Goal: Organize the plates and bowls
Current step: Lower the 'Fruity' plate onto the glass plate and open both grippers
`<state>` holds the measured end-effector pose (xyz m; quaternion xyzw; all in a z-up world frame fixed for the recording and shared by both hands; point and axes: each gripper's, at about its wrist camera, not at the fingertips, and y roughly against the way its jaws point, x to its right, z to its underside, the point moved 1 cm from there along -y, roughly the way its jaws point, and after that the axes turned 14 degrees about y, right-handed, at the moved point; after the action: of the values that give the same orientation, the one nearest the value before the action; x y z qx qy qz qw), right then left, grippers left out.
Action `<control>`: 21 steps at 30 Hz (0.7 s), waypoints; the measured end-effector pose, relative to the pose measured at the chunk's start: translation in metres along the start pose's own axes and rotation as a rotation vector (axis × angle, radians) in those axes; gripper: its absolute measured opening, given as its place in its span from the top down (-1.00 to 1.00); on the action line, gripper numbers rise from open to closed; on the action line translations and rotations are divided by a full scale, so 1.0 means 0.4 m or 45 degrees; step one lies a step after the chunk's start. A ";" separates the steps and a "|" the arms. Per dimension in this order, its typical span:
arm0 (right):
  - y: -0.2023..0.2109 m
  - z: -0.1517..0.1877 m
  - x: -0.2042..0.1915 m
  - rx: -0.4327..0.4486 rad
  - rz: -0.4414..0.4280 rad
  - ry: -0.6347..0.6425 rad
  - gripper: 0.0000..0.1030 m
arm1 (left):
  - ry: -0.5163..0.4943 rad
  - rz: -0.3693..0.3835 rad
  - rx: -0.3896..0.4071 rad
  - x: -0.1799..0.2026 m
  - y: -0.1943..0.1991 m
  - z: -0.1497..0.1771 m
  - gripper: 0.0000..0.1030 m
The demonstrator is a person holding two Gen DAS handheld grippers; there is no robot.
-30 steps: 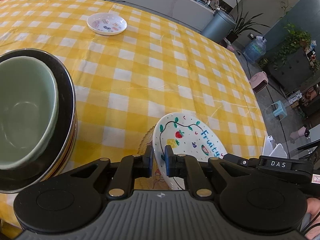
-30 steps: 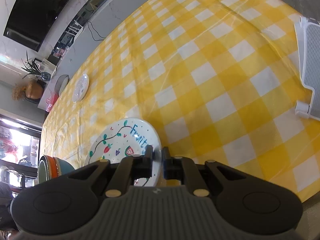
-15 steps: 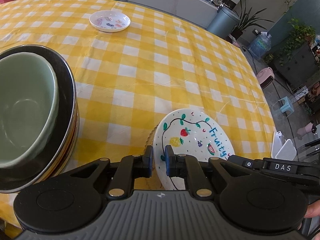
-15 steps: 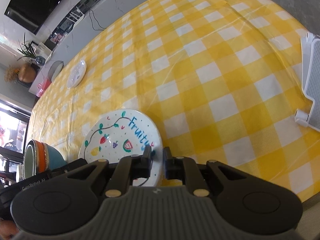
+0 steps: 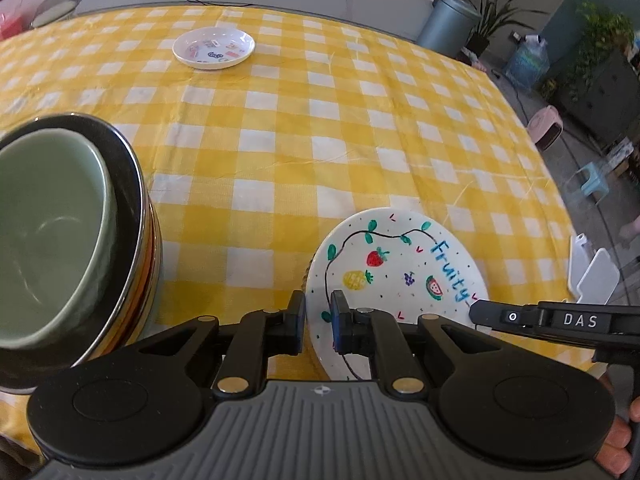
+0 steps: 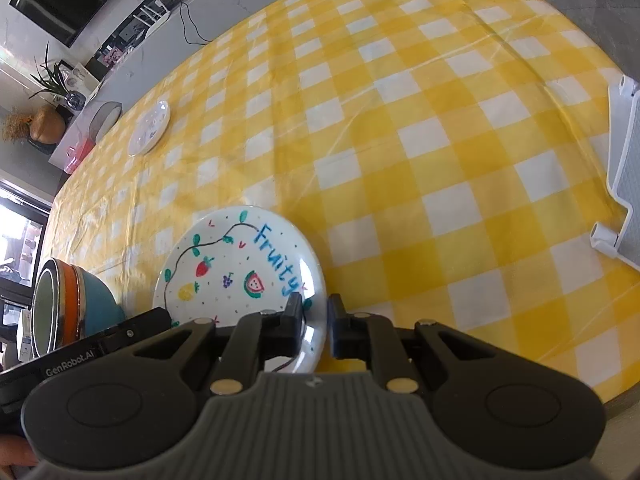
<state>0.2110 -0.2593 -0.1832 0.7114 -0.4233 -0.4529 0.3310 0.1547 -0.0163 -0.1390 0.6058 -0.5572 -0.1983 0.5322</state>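
both grippers, left (image 5: 318, 316) and right (image 6: 314, 318), pinch the fruity plate's (image 5: 404, 276) rim; stacked bowls (image 5: 60, 240) (left) crowd close

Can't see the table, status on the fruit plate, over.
Grippers: left gripper, right gripper astride fruit plate rim, grip unclear. Plate beside bowl stack. Nothing blocking.

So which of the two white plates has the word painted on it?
The near one, the fruit-painted plate between both grippers, reads "Fruity" in blue beside a strawberry, pineapple and watermelon. The small far plate shows only little coloured patches.
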 end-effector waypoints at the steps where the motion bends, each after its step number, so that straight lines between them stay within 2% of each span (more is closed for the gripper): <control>1: -0.002 -0.001 -0.002 -0.004 -0.003 0.003 0.73 | -0.005 -0.001 -0.001 0.001 0.000 0.000 0.73; 9: -0.005 -0.001 -0.005 0.015 -0.007 -0.016 0.73 | -0.015 0.022 -0.006 0.004 0.005 -0.005 0.73; 12: 0.001 0.001 0.004 0.031 -0.003 -0.035 0.55 | -0.013 0.037 0.017 0.005 0.012 -0.006 0.71; 14: 0.004 0.001 0.008 0.045 -0.002 -0.049 0.40 | -0.009 0.043 0.021 0.004 0.014 -0.008 0.60; 16: 0.008 0.001 0.011 0.061 -0.002 -0.064 0.36 | -0.006 0.049 0.042 0.003 0.016 -0.010 0.46; 18: 0.015 0.001 0.017 0.087 -0.012 -0.080 0.35 | -0.008 0.058 0.060 0.004 0.015 -0.014 0.28; 21: 0.022 -0.001 0.031 0.123 -0.048 -0.116 0.36 | -0.037 0.058 0.084 0.013 0.004 -0.024 0.23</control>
<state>0.2117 -0.2742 -0.1802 0.7129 -0.4459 -0.4701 0.2682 0.1632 -0.0164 -0.1324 0.6071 -0.5848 -0.1765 0.5082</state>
